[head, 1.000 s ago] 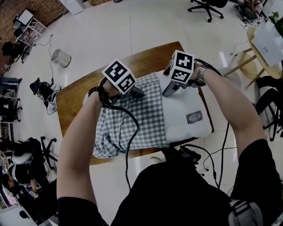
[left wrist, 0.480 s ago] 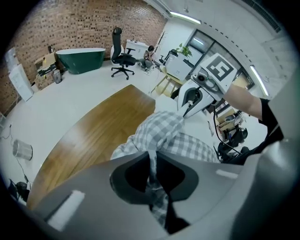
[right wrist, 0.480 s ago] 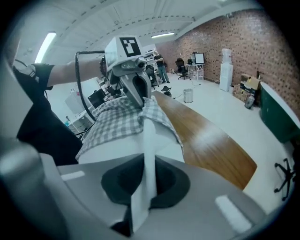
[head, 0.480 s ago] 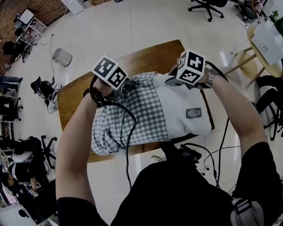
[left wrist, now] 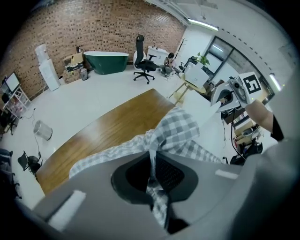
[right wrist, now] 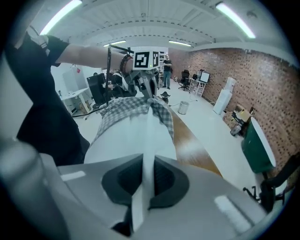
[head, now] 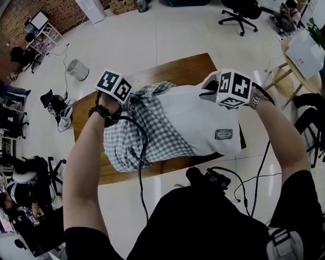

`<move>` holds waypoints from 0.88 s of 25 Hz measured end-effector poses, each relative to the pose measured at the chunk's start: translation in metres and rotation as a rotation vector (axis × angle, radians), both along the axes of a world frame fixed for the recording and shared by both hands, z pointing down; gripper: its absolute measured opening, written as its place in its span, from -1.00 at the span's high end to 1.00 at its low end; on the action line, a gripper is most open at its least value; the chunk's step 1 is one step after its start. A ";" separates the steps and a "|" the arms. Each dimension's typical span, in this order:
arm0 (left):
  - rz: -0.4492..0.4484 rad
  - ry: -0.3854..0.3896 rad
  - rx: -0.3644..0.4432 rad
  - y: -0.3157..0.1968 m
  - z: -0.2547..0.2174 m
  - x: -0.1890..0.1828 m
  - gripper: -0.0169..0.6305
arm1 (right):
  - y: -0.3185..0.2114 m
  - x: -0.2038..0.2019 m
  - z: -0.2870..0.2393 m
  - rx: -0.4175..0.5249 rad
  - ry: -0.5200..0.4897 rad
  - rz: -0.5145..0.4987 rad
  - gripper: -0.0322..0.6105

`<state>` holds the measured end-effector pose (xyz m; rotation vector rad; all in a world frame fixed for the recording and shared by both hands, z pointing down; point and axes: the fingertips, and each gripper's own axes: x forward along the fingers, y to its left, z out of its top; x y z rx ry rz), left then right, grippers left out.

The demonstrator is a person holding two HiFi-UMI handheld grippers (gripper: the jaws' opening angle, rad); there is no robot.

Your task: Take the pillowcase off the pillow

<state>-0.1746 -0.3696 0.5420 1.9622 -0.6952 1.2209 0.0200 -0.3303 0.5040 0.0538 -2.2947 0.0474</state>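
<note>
The white pillow (head: 203, 122) lies across the wooden table (head: 177, 66), its left half still inside the grey-and-white checked pillowcase (head: 137, 137). My left gripper (head: 127, 100) is shut on a pinch of the checked cloth at the far edge; in the left gripper view the fabric (left wrist: 180, 131) runs between the closed jaws of the left gripper (left wrist: 152, 151). My right gripper (head: 209, 87) is shut on the pillow's far right corner, and the right gripper view shows the white pillow (right wrist: 131, 136) pinched in the right gripper (right wrist: 149, 164). The far edge is lifted off the table.
A metal bin (head: 77, 69) stands on the floor at the far left, office chairs (head: 238, 7) behind the table, and a round side table (head: 304, 51) at the right. Cables hang from both grippers toward the person. A green tub (left wrist: 105, 61) stands by the brick wall.
Both grippers went from open to shut on the cloth, then rose and drew apart, left going left and right going right. The far edge of pillow and case has lifted.
</note>
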 end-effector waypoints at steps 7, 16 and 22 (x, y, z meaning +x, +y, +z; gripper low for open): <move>-0.075 -0.062 0.066 0.036 -0.007 -0.048 0.92 | 0.037 0.007 -0.026 0.096 0.013 0.026 0.87; -0.125 -0.115 0.142 0.069 -0.007 -0.085 0.92 | 0.047 0.041 -0.011 0.099 0.036 0.139 0.87; -0.138 -0.116 0.163 0.082 -0.009 -0.098 0.91 | 0.041 0.045 0.002 0.093 0.047 0.205 0.87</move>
